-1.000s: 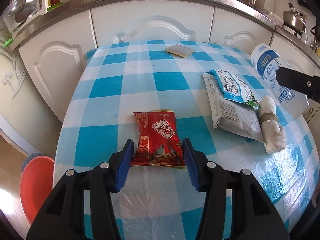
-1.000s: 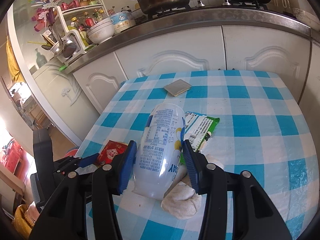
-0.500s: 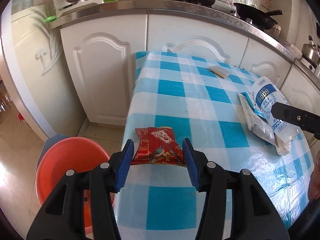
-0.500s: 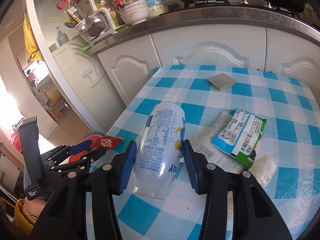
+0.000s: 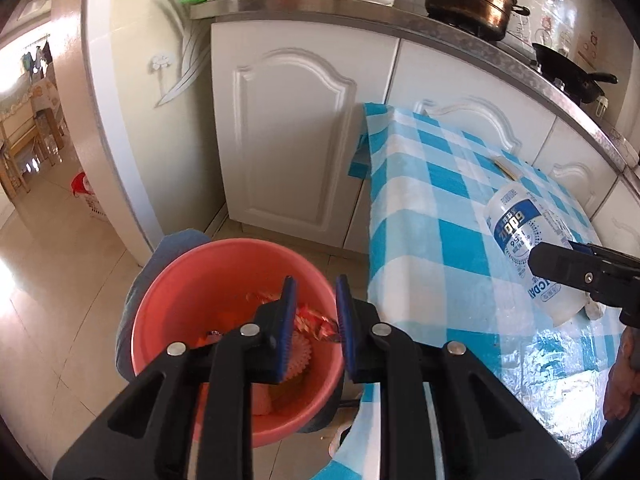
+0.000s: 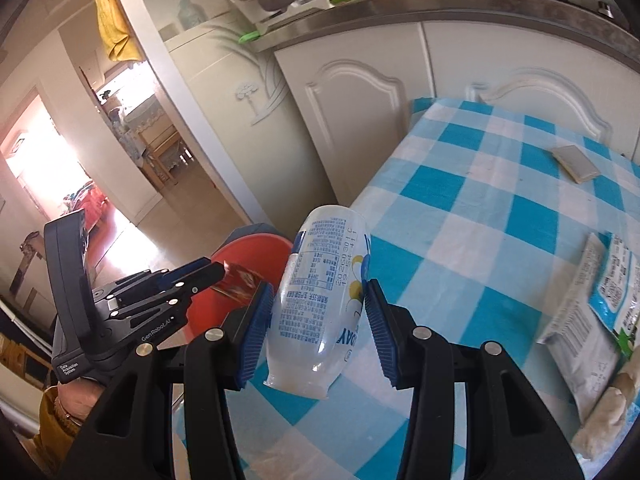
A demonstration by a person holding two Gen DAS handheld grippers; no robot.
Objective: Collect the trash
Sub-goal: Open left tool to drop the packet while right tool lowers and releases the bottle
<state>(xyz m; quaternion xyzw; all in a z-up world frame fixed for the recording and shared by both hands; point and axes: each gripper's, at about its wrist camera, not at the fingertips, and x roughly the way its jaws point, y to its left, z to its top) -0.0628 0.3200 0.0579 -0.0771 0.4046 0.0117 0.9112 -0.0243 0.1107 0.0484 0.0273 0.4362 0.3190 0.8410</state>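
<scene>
Over red bucket (image 5: 168,280) beside bench (image 5: 440,240): my left gripper (image 5: 316,308), fingers just narrowed, pinching crumpled red snack wrapper (image 5: 316,322). My right gripper (image 6: 318,312) above bench edge, fingers clamped on white plastic bottle (image 6: 320,300). Two wrappers (image 6: 596,312) lie on checked cloth.

Blue-and-white checked tablecloth (image 5: 460,240), orange-red basin (image 5: 168,280), red wrapper (image 6: 240,284), white bottle (image 6: 320,300) with blue print.
</scene>
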